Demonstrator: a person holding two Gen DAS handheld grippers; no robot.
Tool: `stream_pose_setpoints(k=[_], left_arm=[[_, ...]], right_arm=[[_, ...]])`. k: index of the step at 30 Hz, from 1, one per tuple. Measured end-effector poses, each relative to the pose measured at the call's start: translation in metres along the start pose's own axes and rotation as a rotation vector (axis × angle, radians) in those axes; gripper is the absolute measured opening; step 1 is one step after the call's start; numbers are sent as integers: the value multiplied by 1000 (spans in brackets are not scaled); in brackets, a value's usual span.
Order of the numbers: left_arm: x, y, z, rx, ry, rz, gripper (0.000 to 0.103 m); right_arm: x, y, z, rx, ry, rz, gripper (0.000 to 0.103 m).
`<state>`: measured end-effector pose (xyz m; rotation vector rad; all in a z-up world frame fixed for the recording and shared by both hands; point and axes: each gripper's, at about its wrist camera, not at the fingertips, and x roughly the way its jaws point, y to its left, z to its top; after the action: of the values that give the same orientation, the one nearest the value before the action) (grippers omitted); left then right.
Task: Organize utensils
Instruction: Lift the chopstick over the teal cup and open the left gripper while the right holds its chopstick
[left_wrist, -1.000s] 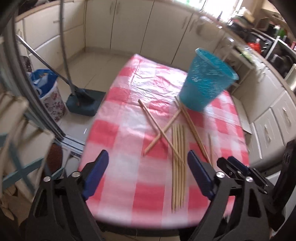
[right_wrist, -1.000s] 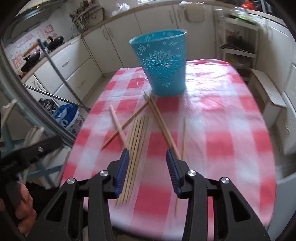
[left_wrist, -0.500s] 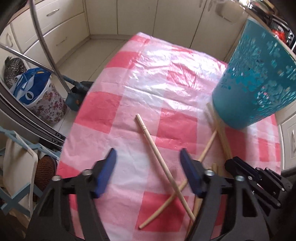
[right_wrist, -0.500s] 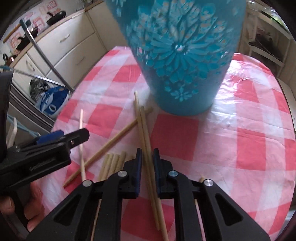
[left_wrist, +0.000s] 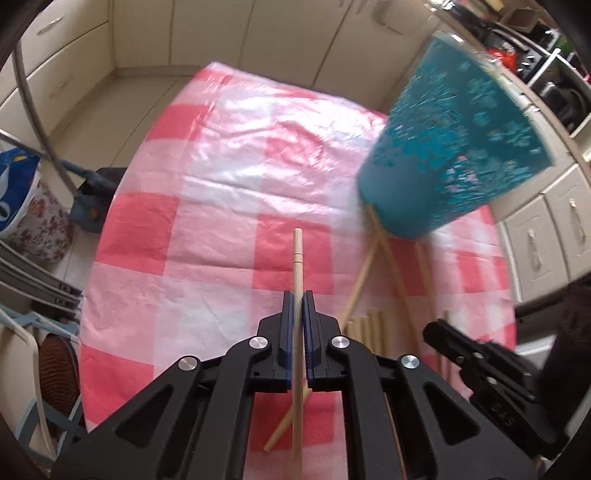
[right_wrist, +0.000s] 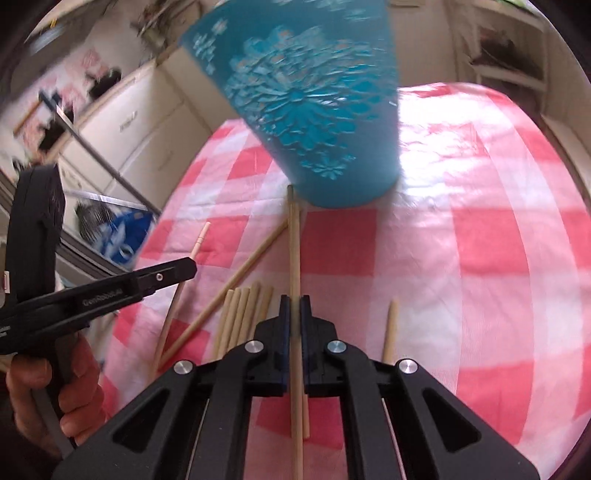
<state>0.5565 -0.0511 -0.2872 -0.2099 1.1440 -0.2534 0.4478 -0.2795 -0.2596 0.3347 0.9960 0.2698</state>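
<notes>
A table under a pink-and-white checked plastic cloth (left_wrist: 229, 155) fills both views, and near its far end stands a teal cup (right_wrist: 325, 122) with a cut-out flower pattern — by its size and open top, probably the holder the sticks are meant to end up in. It looks tilted in both views, which may be only the fisheye lens and the blur.

Wooden chopsticks lie scattered on the cloth in front of the cup. A bundle of loose chopsticks (right_wrist: 242, 314) sits side by side between the two tools, one crossed chopstick (right_wrist: 236, 280) runs diagonally toward the cup's base, and a single stray chopstick (right_wrist: 389, 325) lies apart on the right.

The left gripper (left_wrist: 298, 325) is closed down to a narrow slit on the left chopstick (left_wrist: 297, 266), held along the line of the fingers so the grooved end pokes out ahead and the tail runs back beneath the tool; the cup stands well off to its right.

The right gripper (right_wrist: 294, 325) is likewise pinched on the right chopstick (right_wrist: 294, 251), whose far end reaches almost to the foot of the cup. Gripping each stick lengthwise like this seems sensible — one end leads, ready to be tipped into the cup's mouth. Whether either stick is clear of the cloth I cannot tell.
</notes>
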Motion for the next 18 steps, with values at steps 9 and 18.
stream_pose_setpoints(k=[9,18], left_arm=[[-68,-18,15,48,-143,-154,5],[-155,-107,92,122,-588,-226,5]], right_arm=[[-1,-19,-18,117,-56,136,6],[-6,-20,-25,168,-102,174,6]])
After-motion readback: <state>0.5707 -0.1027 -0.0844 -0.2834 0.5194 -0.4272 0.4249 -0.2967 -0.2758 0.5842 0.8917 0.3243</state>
